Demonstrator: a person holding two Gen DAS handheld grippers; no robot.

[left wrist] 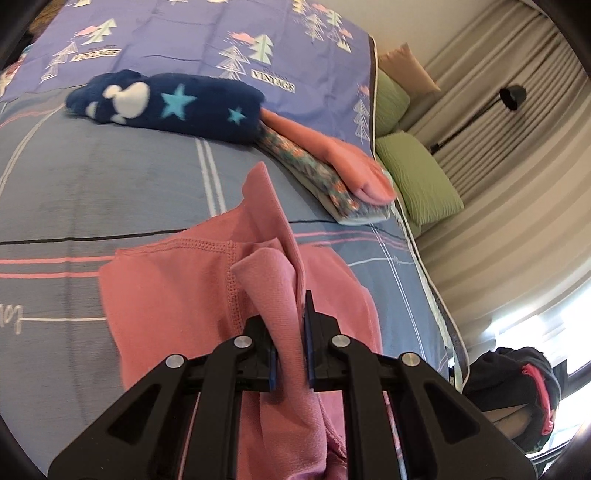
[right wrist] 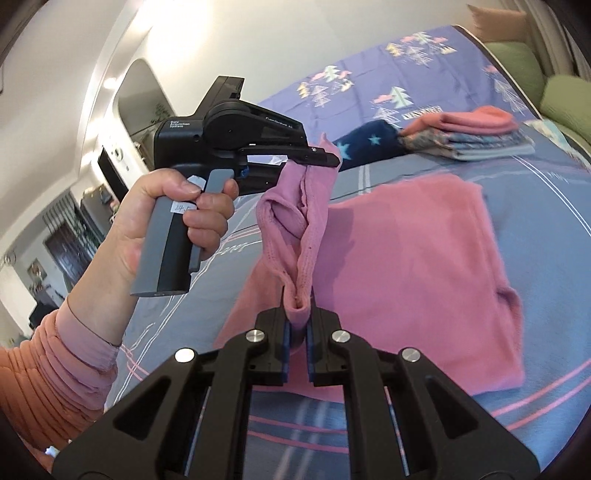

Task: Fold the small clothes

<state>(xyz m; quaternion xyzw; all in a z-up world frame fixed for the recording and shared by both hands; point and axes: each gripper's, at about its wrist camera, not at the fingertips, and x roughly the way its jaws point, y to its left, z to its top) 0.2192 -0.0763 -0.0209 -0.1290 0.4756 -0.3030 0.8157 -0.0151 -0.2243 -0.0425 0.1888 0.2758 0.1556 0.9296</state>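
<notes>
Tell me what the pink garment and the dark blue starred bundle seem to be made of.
Pink garment: looks like matte cotton knit, with a fine weave and stitched seams showing. Dark blue bundle: probably fleece; its surface looks fuzzy and thick, with soft-edged stars.

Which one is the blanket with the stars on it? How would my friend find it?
Look at the bed, toward its far end where the purple tree-print sheet begins. The dark navy fleece bundle lies there, next to a folded stack of pink and floral clothes. Only it has turquoise stars and white shapes.

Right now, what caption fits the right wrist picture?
Both grippers, right gripper and left gripper, pinch a pink garment above the bed.
</notes>
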